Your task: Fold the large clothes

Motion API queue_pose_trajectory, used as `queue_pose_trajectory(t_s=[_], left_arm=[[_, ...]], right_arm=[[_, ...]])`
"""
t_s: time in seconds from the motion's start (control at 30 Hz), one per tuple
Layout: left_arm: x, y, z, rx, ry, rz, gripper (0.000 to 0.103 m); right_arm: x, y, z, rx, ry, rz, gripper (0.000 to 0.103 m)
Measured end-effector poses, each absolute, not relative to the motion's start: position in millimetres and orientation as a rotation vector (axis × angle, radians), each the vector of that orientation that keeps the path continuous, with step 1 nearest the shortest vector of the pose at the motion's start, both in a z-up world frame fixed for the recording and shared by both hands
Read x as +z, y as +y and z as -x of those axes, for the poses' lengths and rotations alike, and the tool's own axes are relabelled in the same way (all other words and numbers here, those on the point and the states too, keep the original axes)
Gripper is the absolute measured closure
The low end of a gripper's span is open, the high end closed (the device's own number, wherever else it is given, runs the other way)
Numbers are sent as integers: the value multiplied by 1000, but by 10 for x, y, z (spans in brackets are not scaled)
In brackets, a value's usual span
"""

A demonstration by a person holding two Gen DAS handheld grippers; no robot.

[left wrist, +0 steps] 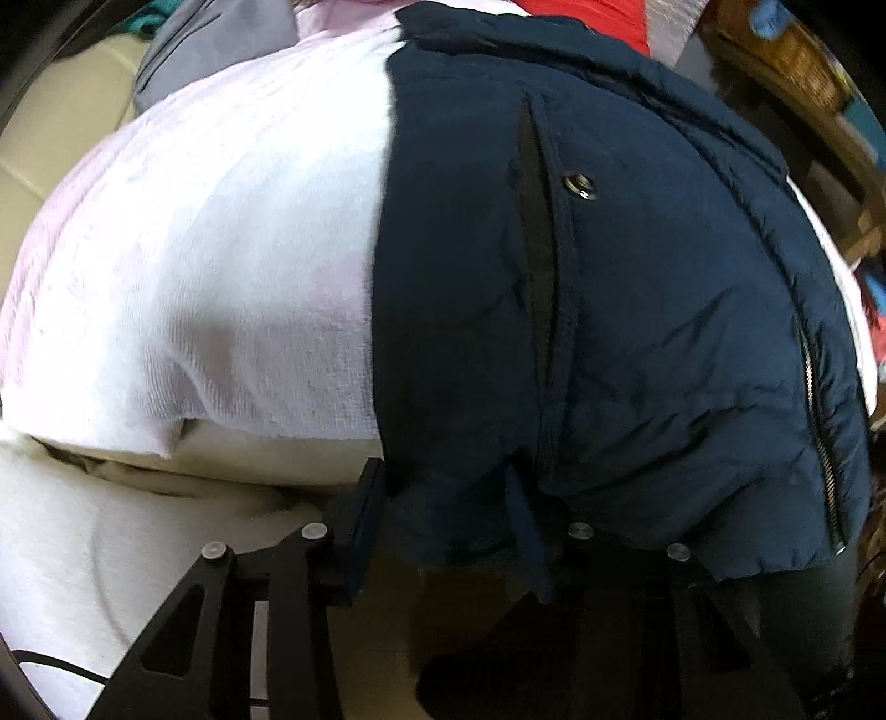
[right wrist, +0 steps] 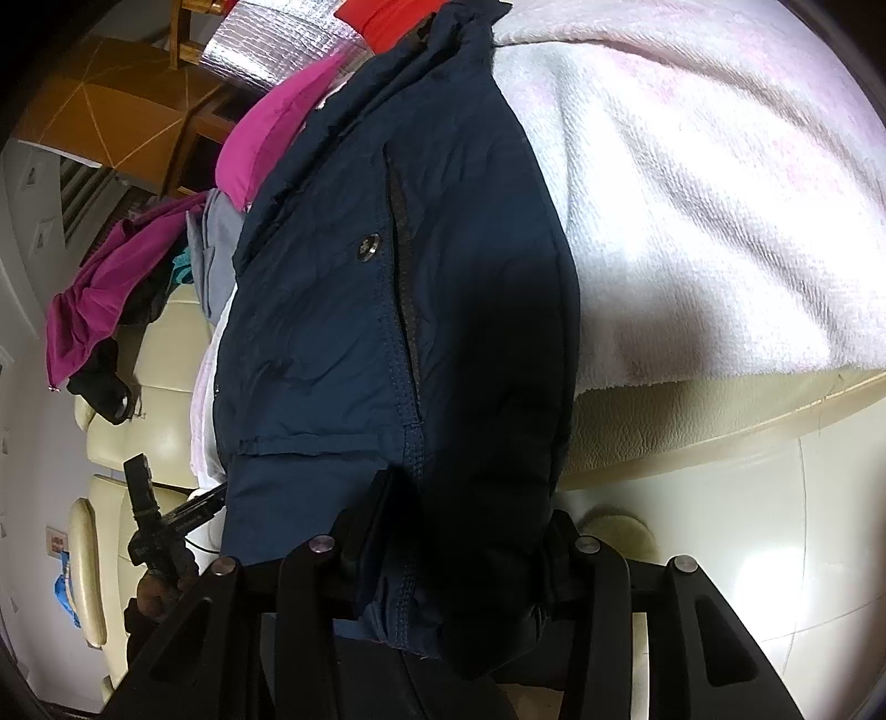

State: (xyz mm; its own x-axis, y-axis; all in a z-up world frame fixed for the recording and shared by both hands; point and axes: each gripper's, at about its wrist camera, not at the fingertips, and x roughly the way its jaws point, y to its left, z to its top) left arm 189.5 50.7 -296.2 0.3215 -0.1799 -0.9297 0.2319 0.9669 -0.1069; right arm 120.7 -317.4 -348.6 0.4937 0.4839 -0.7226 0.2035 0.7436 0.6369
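A navy puffer jacket (left wrist: 637, 310) lies across a white-pink terry towel (left wrist: 210, 266) spread over a cream leather sofa (right wrist: 692, 443). In the left wrist view the jacket fills the frame from 12 to 5 o'clock, w/ the towel from 8 to 11 o'clock; in the right wrist view the jacket runs down the centre from 12 to 6 o'clock and the towel sits from 1 to 3 o'clock. Progress, as a judgement: early to mid fold. The jacket already looks narrowed lengthwise into a long strip, w/ a pocket slit and metal snap (left wrist: 580, 185) facing up and a zipper (left wrist: 819, 421) along its edge at 4 o'clock, but the hem end is not yet brought over toward the collar, so the crosswise fold and final tidy remain. Other clothes wait in a heap at the far end: magenta garment (right wrist: 266, 144), grey garment (right wrist: 219, 243), something red (right wrist: 387, 22). Left tool (left wrist: 470, 515): jaws partly closed, clamped on the jacket's hem at 6 o'clock, fabric bunched between them and covering the right finger. Right tool (right wrist: 470, 531): jaws likewise clenched on a thick wad of the jacket's hem at 6 o'clock, fabric spilling below the fingers. Both tools grip the same near edge, seemingly beside each other; the left tool also shows at 8 o'clock in the right wrist view.
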Motion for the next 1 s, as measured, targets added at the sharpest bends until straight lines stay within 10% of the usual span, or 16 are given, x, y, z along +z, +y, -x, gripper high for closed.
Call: queue_pose_trajectory(t_s=[0.57, 0.73, 1.0], left_arm=[[-3174, 692, -2050, -299, 1267, 68, 57], [-3170, 687, -2048, -254, 1306, 84, 38], [-3215, 665, -2015, -335, 1300, 102, 60]], right_arm=[[-3497, -3228, -1181, 179, 1062, -784, 56], [-3498, -3237, -1165, 173, 1058, -791, 56], [-3507, -3247, -1148, 171, 1054, -799, 56]])
